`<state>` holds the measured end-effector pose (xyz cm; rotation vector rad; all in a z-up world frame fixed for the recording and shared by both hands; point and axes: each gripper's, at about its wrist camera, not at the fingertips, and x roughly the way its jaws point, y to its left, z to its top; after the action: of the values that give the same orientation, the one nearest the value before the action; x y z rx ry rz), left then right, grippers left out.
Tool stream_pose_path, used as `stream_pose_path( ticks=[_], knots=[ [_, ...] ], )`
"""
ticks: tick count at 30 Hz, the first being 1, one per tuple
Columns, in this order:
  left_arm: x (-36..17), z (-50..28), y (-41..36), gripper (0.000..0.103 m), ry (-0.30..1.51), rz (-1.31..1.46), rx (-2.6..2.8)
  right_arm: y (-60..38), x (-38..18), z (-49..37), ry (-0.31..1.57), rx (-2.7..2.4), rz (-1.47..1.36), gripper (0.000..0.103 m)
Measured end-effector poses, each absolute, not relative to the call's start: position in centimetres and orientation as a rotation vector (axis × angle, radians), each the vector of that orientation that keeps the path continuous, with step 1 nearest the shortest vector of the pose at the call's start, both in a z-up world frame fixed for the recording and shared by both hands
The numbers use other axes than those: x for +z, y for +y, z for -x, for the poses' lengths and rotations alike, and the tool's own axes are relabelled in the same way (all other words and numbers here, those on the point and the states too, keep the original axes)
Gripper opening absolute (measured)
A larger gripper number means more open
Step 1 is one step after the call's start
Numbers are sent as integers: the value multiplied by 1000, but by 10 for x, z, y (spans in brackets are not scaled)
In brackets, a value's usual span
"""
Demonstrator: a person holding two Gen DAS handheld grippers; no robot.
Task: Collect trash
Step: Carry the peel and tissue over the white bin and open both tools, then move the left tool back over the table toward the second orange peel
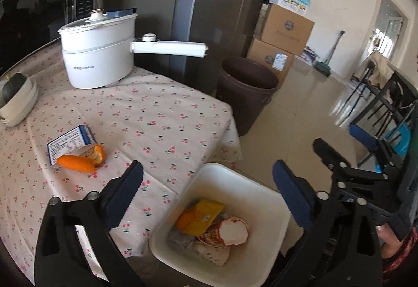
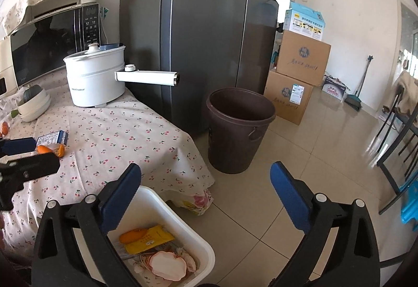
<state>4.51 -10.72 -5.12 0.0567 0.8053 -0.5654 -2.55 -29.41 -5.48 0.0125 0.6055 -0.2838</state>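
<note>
The table, under its cherry-print cloth, serves as the landmark. Just off its near corner sits the white bin, already holding a yellow packet, a round pink-rimmed lid and other scraps. Farther out along the table's side stands the larger brown bucket, which looks empty.

Still on the table, toward its left part and well short of the white pot, lie a blue-and-white carton and, touching its near edge, an orange peel.

The left gripper hangs over the table's near corner and the bin with its fingers spread fully wide and nothing between them. The right gripper points past that corner, equally wide and empty, its left finger over the bin's rim.

The step in hand is likely fetching the carton and peel. The left gripper is the better placed: it should go back across the table and close on the carton's short edges. The curled peel would best go separately, pinched across its curve.
</note>
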Motion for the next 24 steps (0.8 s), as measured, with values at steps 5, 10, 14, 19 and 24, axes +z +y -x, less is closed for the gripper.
stream_pose_path(
  ticks=[5, 10, 14, 19, 24],
  knots=[
    [-63, -58, -105, 96, 855, -68, -519, -294, -59, 22, 630, -273, -21, 96],
    [-77, -72, -97, 96, 913, -59, -431, -289, -60, 17, 645, -248, -30, 96],
    [-87, -85, -83, 96, 951, -20, -338, -281, -62, 13, 659, -216, -28, 96],
    [-105, -114, -50, 96, 1012, 124, -187, -272, -65, 9, 679, -187, -18, 96],
    [-118, -140, -15, 96, 1026, 286, -50, -273, -67, 8, 692, -180, -24, 96]
  ],
)
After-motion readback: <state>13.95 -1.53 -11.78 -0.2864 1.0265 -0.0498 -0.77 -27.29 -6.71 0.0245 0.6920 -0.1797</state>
